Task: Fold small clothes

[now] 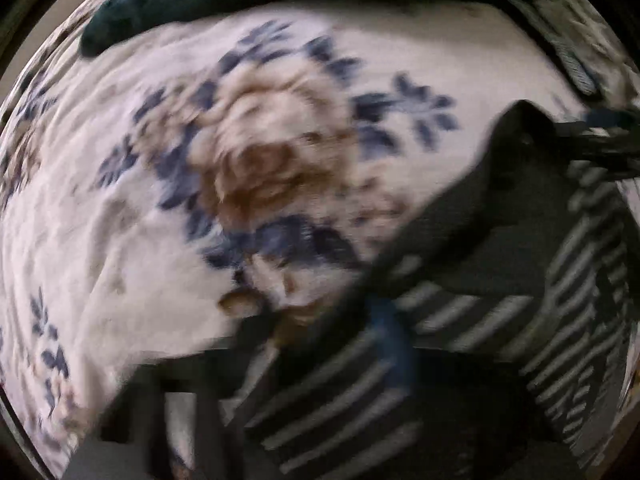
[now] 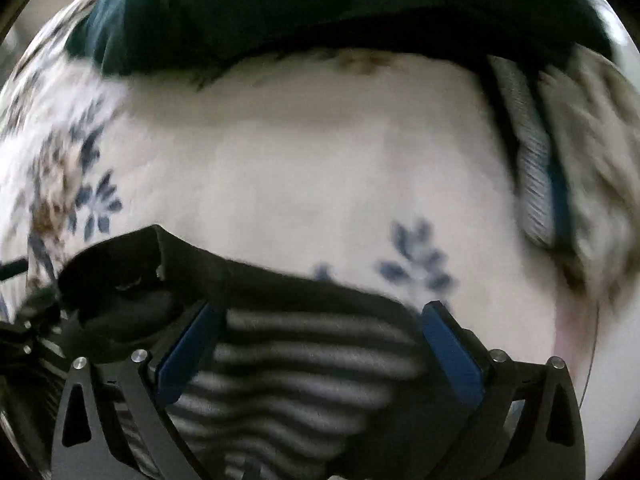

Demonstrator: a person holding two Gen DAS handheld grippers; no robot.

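Striped garment (image 2: 304, 364) near, on floral bedspread (image 2: 300, 184). Right gripper (image 2: 320, 356) wide open, garment between blue pads (image 2: 452, 356), unpinched. Left gripper (image 1: 384, 344) blurred; jaw state unclear. Dark cloth (image 2: 304, 4) far.

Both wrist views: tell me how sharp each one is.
Left wrist view: heavy motion smear; the floral sheet and striped garment streak. Right wrist view: sharper near the right tool, whose bolts read crisply, while the grey knit item blurs. Both bend at the fisheye edges.
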